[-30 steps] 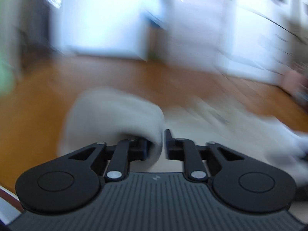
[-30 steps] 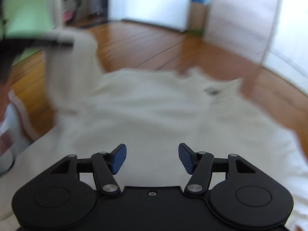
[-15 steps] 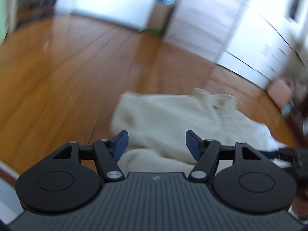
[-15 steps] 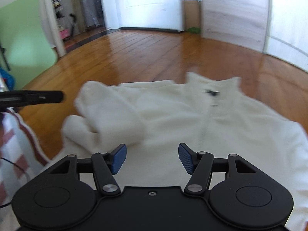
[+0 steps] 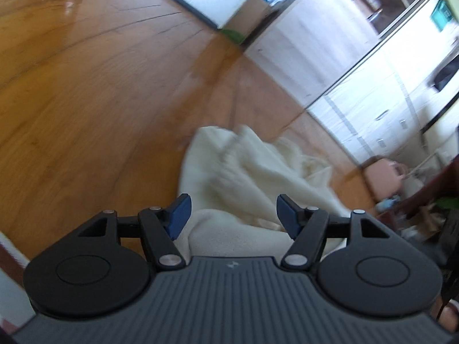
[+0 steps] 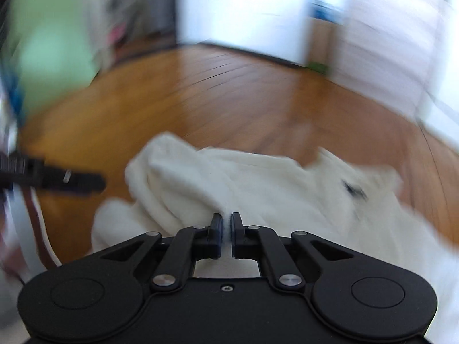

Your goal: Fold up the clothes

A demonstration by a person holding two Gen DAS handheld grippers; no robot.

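Note:
A white fleece garment [image 5: 252,172] lies rumpled on the wooden floor. My left gripper [image 5: 232,209] hovers open over its near edge. Cloth shows below the gap, but the blue pads [image 5: 179,215] do not touch it. In the right wrist view the same garment [image 6: 287,186] spreads out, with a dark label [image 6: 354,190] at the collar and a sleeve folded over on the left. My right gripper [image 6: 226,218] is closing its jaws to a thin slit, and creases in the cloth run into its tips. The left gripper [image 6: 57,179] shows as a black bar at the left.
Wooden floor [image 5: 86,100] surrounds the garment. White cabinets [image 5: 358,100] and a pink object [image 5: 384,177] stand at the right. In the right wrist view a green panel [image 6: 54,57] stands at the far left, and a striped cloth [image 6: 31,229] lies at the left edge.
My left gripper let go of the sleeve, opened, and swung away with a roll. The right gripper's jaws went from open to shut on a fold of the garment.

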